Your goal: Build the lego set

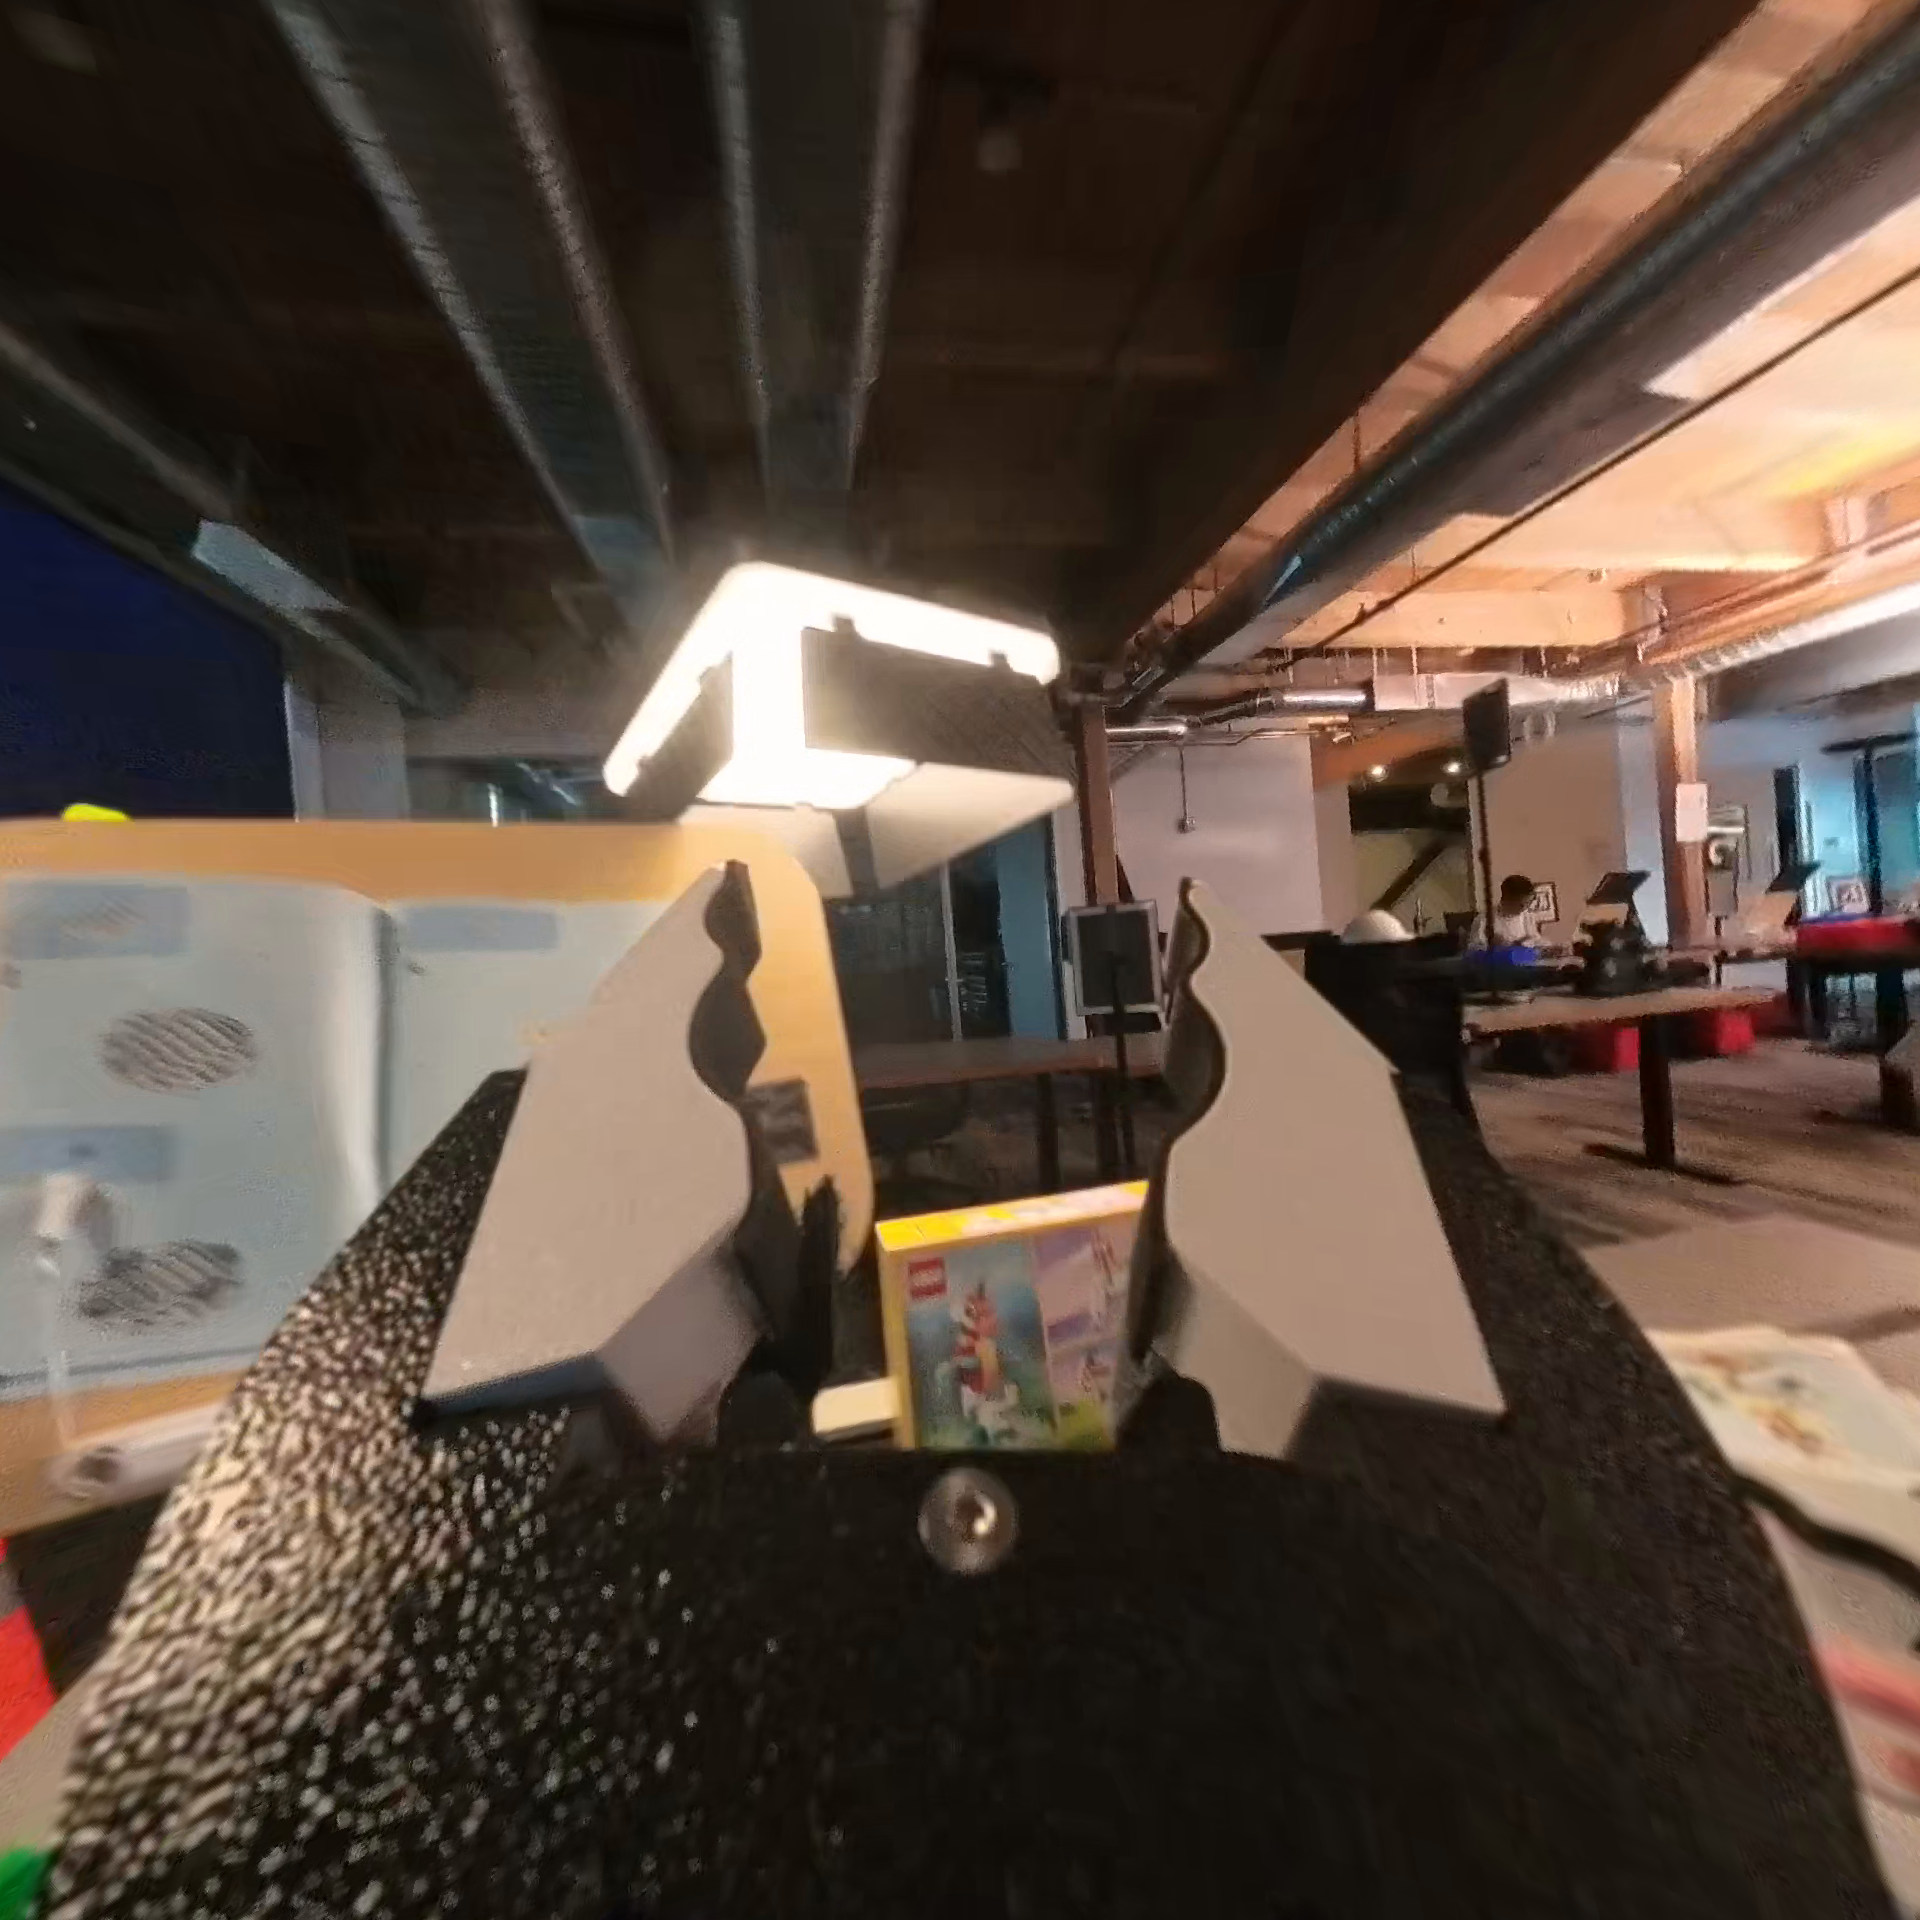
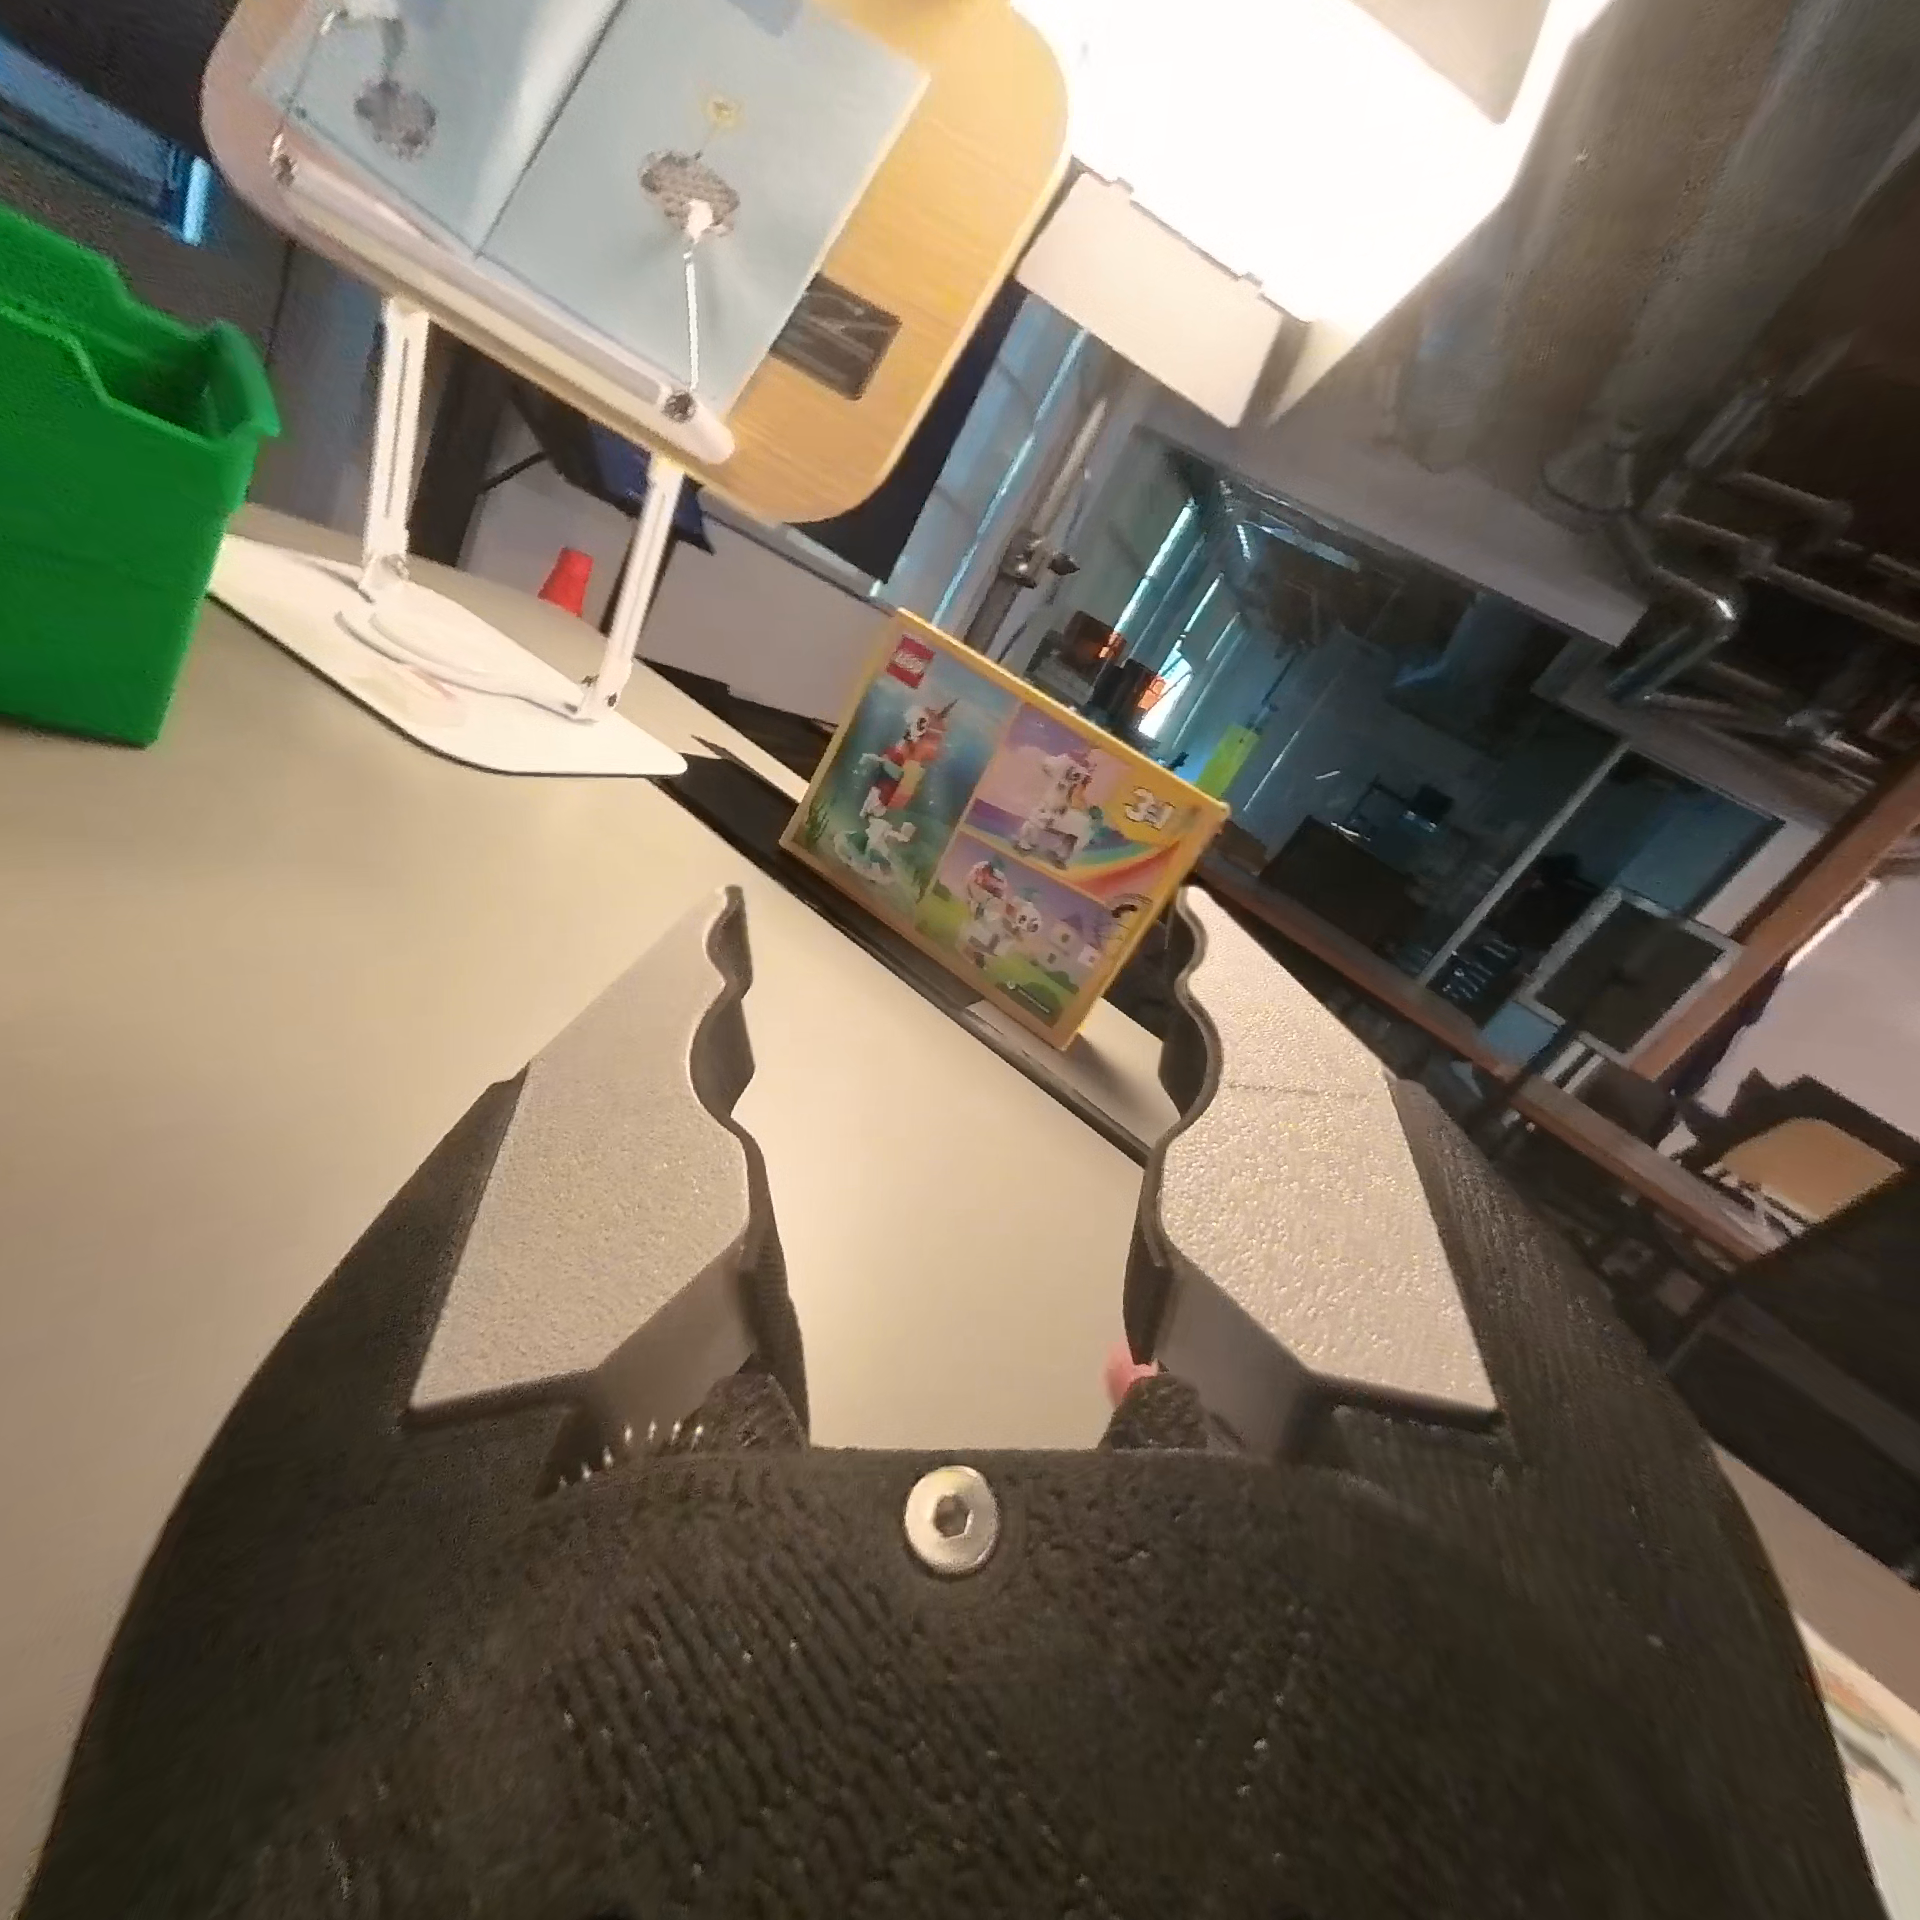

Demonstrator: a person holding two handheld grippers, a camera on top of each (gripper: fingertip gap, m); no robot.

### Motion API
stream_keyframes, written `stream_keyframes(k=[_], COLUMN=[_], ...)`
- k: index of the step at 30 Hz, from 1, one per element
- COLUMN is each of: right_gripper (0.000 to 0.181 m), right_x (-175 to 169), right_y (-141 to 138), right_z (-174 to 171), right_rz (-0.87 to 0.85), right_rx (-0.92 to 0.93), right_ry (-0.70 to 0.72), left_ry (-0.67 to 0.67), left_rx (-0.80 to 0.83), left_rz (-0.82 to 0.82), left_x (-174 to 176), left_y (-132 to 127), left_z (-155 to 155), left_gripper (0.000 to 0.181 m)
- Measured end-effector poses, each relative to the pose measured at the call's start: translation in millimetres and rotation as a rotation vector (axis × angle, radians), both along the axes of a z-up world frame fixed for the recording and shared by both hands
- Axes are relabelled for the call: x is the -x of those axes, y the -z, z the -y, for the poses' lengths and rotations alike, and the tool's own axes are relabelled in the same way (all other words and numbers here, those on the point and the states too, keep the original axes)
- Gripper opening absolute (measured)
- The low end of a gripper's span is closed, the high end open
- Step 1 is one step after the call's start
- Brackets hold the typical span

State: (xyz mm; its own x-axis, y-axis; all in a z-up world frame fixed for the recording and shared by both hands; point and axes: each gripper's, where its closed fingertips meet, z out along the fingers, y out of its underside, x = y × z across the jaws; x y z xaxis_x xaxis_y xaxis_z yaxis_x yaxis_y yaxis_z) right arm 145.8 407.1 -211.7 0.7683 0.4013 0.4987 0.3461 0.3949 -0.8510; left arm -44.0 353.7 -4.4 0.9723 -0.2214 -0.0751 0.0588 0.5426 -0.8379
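Note:
A yellow-edged lego box (image 2: 997, 842) stands upright at the far edge of the pale table (image 2: 312, 987); it also shows in the left wrist view (image 1: 1013, 1320), low between the fingers. An open instruction booklet (image 2: 582, 145) rests on a wooden stand (image 2: 935, 260); it also shows blurred in the left wrist view (image 1: 260, 1039). My left gripper (image 1: 961, 883) is open and empty, raised and pointing toward the room. My right gripper (image 2: 961, 904) is open and empty, low over the table, short of the box.
A green bin (image 2: 114, 499) stands at the left of the table. A lit lamp panel (image 1: 821, 686) hangs above. Printed sheets (image 1: 1787, 1423) lie at the right. A small red cone (image 2: 569, 584) sits beyond the stand. Other tables and a person (image 1: 1512, 909) are far back. Tip to tip, the grippers are about 30 cm apart. From my left tips it is roughly 25 cm to the lit lamp panel (image 1: 821, 686); from my right, 40 cm.

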Motion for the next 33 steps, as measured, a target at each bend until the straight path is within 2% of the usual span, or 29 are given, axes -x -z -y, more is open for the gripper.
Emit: stream_keyframes(k=[1, 3, 5, 8, 11, 15, 17, 19, 20, 23, 25, 28, 33], right_gripper=[0.078, 0.076, 0.071, 0.068, 0.067, 0.066, 0.06, 0.053, 0.05, 0.049, 0.049, 0.044, 0.019], right_x=[4, 14, 34, 80, 148, 260, 309, 351, 369, 412, 431, 448, 465], right_y=[1, -5, -22, -55, -88, -121, -128, -124, -117, -97, -94, -93, -92], right_z=[-1, 0, 3, -2, -12, -16, -24, -33, -37, -54, -69, -93, -101], right_rz=[0.019, 0.034, 0.043, 0.066, 0.071, 0.093, 0.111, 0.141, 0.155, 0.146, 0.111, 0.093, 0.151], right_rx=[0.001, -0.004, -0.033, -0.07, -0.061, -0.018, 0.013, 0.075, 0.138, 0.31, 0.354, 0.403, 0.357], right_ry=[-0.001, -0.017, -0.064, -0.164, -0.312, -0.526, -0.544, -0.543, -0.544, -0.547, -0.518, -0.437, -0.403], left_ry=[0.005, 0.039, 0.069, 0.055, -0.039, -0.234, -0.247, -0.222, -0.205, -0.164, -0.177, -0.224, -0.247], left_rx=[0.015, 0.062, 0.089, 0.085, 0.05, 0.063, 0.079, 0.113, 0.14, 0.25, 0.367, 0.523, 0.631], left_rz=[0.023, 0.046, 0.07, 0.028, -0.048, -0.077, -0.018, 0.017, 0.015, -0.015, -0.065, -0.187, -0.187], left_x=[17, 46, 71, 102, 145, 226, 262, 287, 296, 312, 319, 322, 327], left_y=[-16, -34, -41, -49, -54, -47, -42, -37, -35, -31, -22, -2, 19], left_z=[6, 24, 50, 88, 115, 109, 92, 60, 38, -36, -87, -149, -203], left_gripper=[0.079, 0.078, 0.076, 0.073, 0.065, 0.059, 0.056, 0.053, 0.057, 0.088, 0.103, 0.107, 0.117])
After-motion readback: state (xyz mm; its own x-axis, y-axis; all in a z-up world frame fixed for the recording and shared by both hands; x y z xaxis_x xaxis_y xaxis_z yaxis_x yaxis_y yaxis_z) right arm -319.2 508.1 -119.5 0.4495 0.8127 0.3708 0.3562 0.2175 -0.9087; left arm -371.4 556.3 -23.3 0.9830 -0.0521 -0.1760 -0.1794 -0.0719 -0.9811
